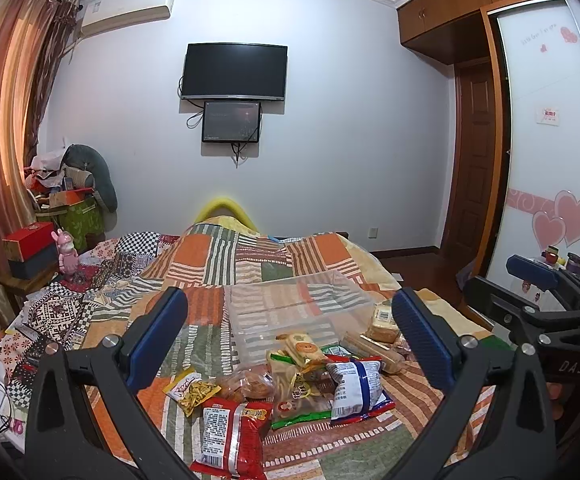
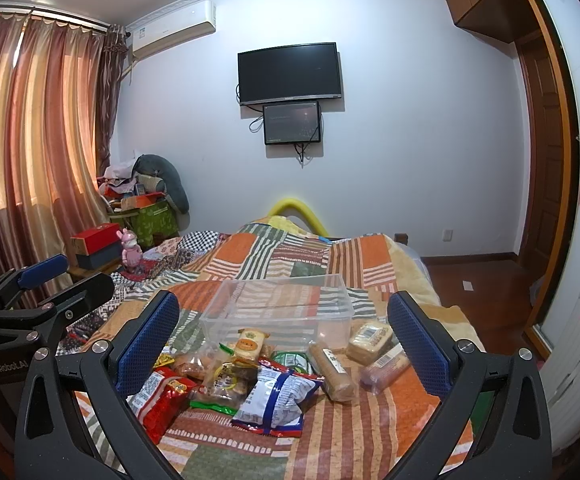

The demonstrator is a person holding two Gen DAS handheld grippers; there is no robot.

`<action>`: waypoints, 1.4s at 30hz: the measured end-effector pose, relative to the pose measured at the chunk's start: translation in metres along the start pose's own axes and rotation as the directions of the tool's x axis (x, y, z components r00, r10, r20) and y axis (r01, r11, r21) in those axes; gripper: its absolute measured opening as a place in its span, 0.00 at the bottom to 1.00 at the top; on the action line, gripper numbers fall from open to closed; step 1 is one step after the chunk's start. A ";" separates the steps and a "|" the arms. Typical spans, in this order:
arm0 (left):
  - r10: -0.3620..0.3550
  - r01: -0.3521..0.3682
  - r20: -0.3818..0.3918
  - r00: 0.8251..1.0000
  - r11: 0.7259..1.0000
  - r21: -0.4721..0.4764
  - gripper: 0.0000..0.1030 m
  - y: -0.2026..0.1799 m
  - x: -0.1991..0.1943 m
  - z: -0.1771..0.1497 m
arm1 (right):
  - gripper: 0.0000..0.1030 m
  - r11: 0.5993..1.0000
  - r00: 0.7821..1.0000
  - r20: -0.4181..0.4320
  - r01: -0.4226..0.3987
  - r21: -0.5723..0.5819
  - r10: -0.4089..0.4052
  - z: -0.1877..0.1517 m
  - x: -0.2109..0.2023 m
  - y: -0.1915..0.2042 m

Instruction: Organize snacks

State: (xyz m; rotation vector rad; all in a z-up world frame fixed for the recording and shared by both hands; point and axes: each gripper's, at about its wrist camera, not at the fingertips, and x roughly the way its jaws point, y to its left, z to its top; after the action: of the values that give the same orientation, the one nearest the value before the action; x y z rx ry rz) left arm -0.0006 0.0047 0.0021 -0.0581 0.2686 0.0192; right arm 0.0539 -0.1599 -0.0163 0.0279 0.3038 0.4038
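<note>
A clear plastic bin (image 1: 298, 312) (image 2: 278, 312) stands empty on the patchwork bedspread. In front of it lies a pile of snack packs: a red bag (image 1: 234, 436) (image 2: 162, 400), a blue-and-white bag (image 1: 356, 392) (image 2: 276, 400), a yellow bag (image 1: 192, 390), a clear bag with green edges (image 1: 294, 396), biscuit packs (image 2: 330, 372) (image 2: 370, 342). My left gripper (image 1: 290, 340) is open and empty above the pile. My right gripper (image 2: 284, 340) is open and empty, also above the pile. Each gripper shows in the other's view: the right one (image 1: 538, 292) and the left one (image 2: 38, 280).
The bed (image 2: 350, 440) fills the foreground. A bedside stand with red and grey boxes (image 1: 30, 252) and a pink toy (image 1: 66, 256) stands at the left by the curtains. A wardrobe (image 1: 550, 160) and wooden floor lie to the right. A TV (image 1: 234, 72) hangs on the far wall.
</note>
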 end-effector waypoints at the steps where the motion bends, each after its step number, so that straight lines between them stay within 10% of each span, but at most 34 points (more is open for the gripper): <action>1: 0.000 0.000 -0.001 1.000 1.000 0.001 1.00 0.000 0.000 0.000 | 1.00 1.000 1.000 0.000 -0.001 0.000 0.001 0.000 0.000 0.000; 42: 0.002 -0.002 -0.006 1.000 1.000 -0.001 1.00 0.001 0.001 -0.001 | 1.00 1.000 1.000 0.002 -0.004 0.000 0.004 0.002 0.000 0.002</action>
State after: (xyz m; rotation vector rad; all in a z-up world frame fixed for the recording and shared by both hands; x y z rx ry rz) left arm 0.0002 0.0054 0.0008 -0.0585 0.2747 0.0211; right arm 0.0532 -0.1579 -0.0142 0.0288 0.3015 0.4075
